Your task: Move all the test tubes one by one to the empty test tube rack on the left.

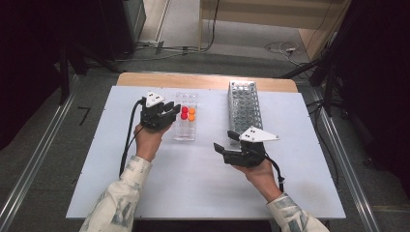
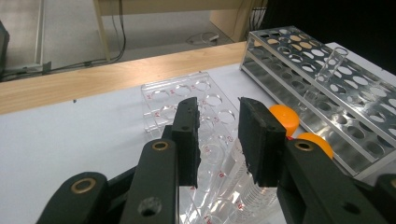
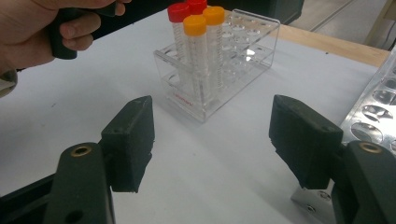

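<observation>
A clear plastic tube rack (image 1: 186,126) stands mid-table and holds two red-capped tubes (image 3: 179,13) and two orange-capped tubes (image 3: 194,25) at its near end. My left gripper (image 1: 174,109) hovers at the rack's left side, close to the red caps. In its own view the left gripper (image 2: 219,106) has a narrow gap between its jaws, with nothing pressed between them. The rack's empty holes (image 2: 205,100) lie beyond, a clear tube body (image 2: 238,184) shows below, and orange caps (image 2: 282,117) sit just right. My right gripper (image 1: 226,140) rests low and open, and the right gripper (image 3: 214,113) faces the rack with nothing between its jaws.
A long metal tube rack (image 1: 244,106) lies right of the clear one, with one bare glass tube (image 2: 327,70) leaning in it. The white table top (image 1: 203,183) ends at a wooden strip (image 1: 203,80) along the far edge. Cables lie on the floor beyond.
</observation>
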Tool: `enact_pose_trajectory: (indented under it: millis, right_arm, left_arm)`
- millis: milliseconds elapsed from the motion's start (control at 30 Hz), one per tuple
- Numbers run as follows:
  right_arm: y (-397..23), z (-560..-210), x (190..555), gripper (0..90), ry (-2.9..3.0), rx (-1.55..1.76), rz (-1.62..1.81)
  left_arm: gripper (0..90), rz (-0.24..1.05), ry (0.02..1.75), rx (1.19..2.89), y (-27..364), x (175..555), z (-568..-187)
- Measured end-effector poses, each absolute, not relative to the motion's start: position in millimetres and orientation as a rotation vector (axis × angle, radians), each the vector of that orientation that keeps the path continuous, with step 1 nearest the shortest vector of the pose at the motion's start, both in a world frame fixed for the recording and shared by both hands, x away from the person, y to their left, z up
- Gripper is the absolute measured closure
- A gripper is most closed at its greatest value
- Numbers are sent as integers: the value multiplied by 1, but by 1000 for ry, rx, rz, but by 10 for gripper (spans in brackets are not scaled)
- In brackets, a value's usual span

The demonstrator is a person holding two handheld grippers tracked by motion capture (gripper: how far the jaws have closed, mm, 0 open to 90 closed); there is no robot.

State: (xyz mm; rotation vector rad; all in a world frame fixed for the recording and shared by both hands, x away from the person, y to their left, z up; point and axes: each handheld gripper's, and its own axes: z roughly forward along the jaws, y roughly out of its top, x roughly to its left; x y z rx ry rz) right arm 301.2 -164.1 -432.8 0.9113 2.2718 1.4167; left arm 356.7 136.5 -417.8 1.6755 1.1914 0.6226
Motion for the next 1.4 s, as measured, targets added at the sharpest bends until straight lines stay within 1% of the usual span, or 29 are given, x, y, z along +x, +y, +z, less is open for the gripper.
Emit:
enact_pose_trajectory:
  millis: [167, 233, 333, 400, 533, 767, 800, 833, 1133, 1267, 1400]
  right_arm:
    - [-165, -434, 303, 301, 2268, 919, 1407]
    - [-168, -432, 305, 308, 2247, 936, 1413]
    - [-174, -431, 309, 315, 2206, 970, 1410]
    - [-176, -429, 313, 318, 2177, 981, 1388]
    - [-178, -429, 328, 321, 2125, 1052, 1327]
    - [-176, -429, 361, 356, 2056, 1126, 1202]
    - [-176, -429, 361, 356, 2056, 1126, 1202]
    - [-177, -427, 371, 393, 2026, 1149, 1199]
    - [-174, -419, 411, 523, 2042, 1187, 1070]
    - [-166, -424, 424, 535, 2111, 1201, 966]
    - [-168, -428, 431, 589, 2108, 1242, 952]
  left_arm:
    - [656, 610, 1188, 1657, 139, 352, -415]
    - [607, 581, 1192, 1619, 142, 349, -415]
    - [510, 581, 1210, 1608, 146, 344, -412]
    - [453, 577, 1229, 1557, 153, 335, -406]
    - [396, 584, 1234, 1560, 157, 325, -405]
    - [390, 570, 1225, 1600, 154, 316, -413]
    - [390, 571, 1220, 1601, 153, 315, -413]
    - [390, 563, 1213, 1594, 153, 314, -412]
    - [391, 564, 1213, 1584, 154, 316, -412]
    - [391, 562, 1221, 1602, 152, 317, -416]
    - [392, 563, 1212, 1601, 151, 316, -416]
